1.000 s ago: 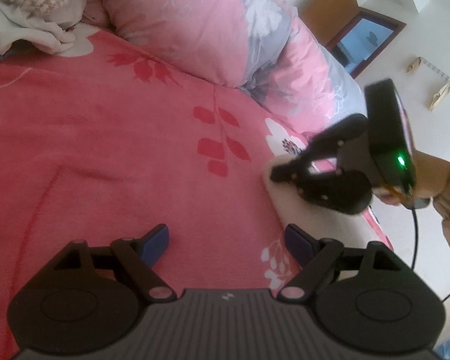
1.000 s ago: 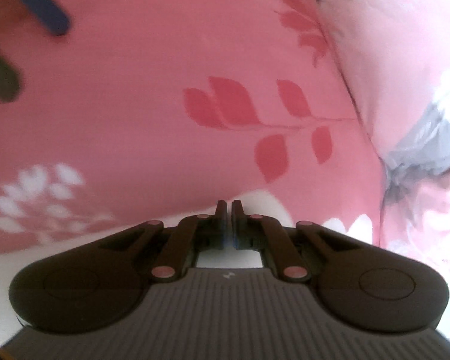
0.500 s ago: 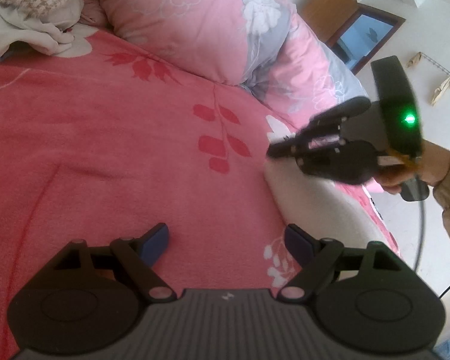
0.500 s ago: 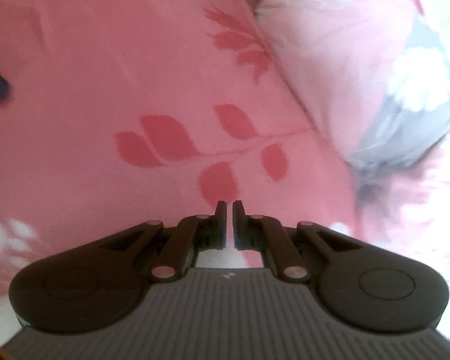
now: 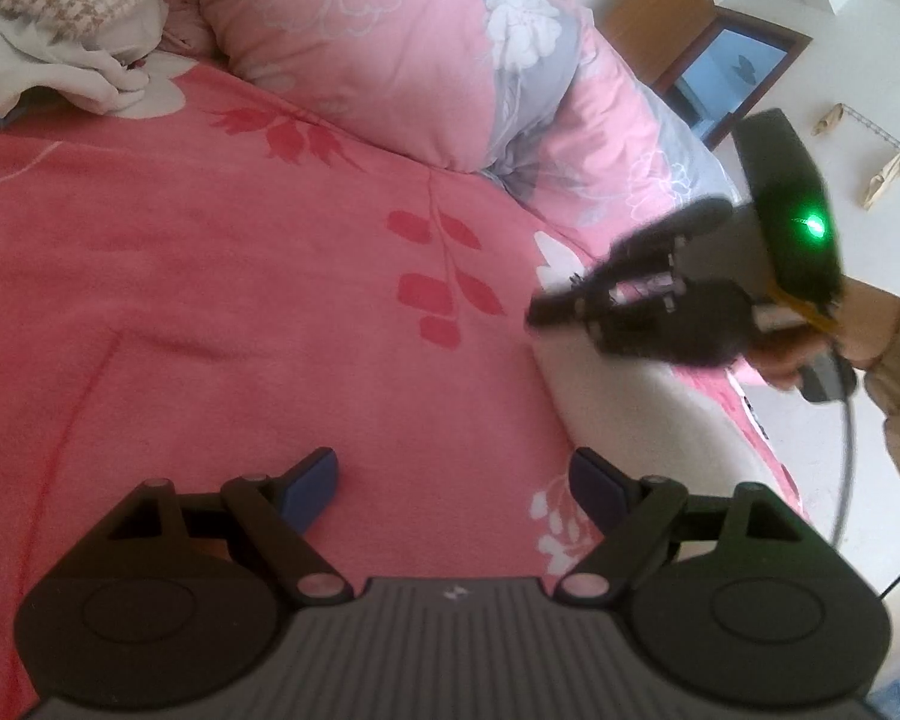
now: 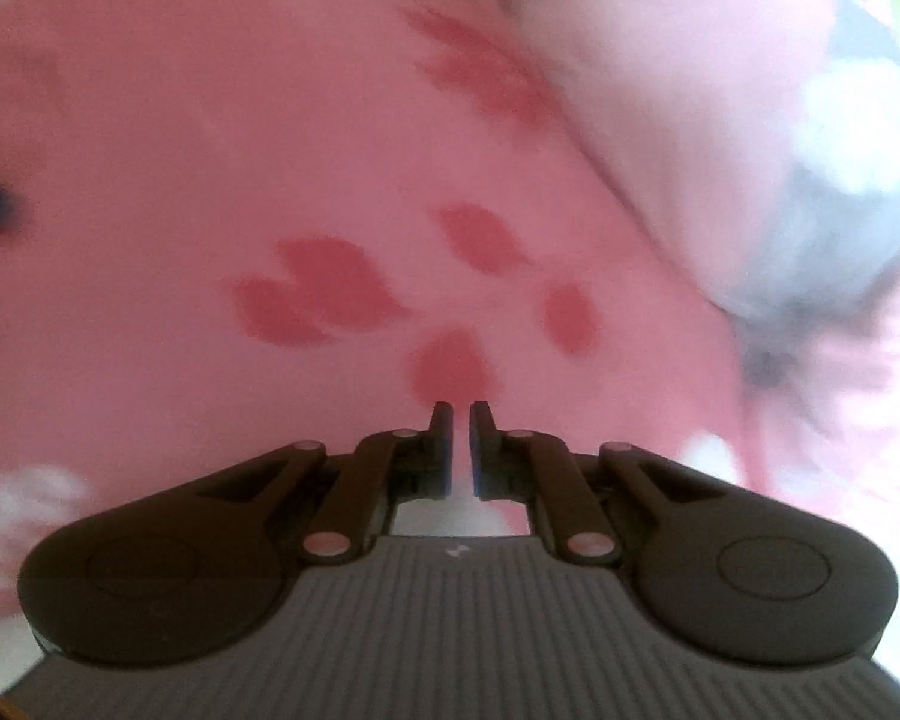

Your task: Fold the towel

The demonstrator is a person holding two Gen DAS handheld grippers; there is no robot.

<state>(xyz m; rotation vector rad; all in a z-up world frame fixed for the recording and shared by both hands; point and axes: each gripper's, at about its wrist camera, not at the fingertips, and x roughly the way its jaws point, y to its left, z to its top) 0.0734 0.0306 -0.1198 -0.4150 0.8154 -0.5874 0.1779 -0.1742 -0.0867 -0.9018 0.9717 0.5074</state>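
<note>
A cream towel (image 5: pixel 648 396) lies on the pink bedspread (image 5: pixel 210 300) at the right, its far corner rounded over. My right gripper (image 5: pixel 537 315) hovers just above that corner and holds none of it. In the right wrist view the right gripper (image 6: pixel 461 414) points down at the red leaf print. Its jaws are opening from almost together, with a narrow slit and nothing between them. My left gripper (image 5: pixel 456 468) stands open over the bedspread, left of the towel's near edge, empty. The towel's right end runs out of view.
A pink and grey quilt (image 5: pixel 390 48) is heaped along the far side of the bed. Crumpled clothes (image 5: pixel 60 30) lie at the far left. A person's hand (image 5: pixel 810 336) and a trailing cable (image 5: pixel 849 450) are at the right, over the pale floor with a wooden frame (image 5: pixel 726 54).
The right gripper has lifted off the towel's far corner and swung a little left over the bedspread; its jaws have parted slightly. The left gripper has stayed put.
</note>
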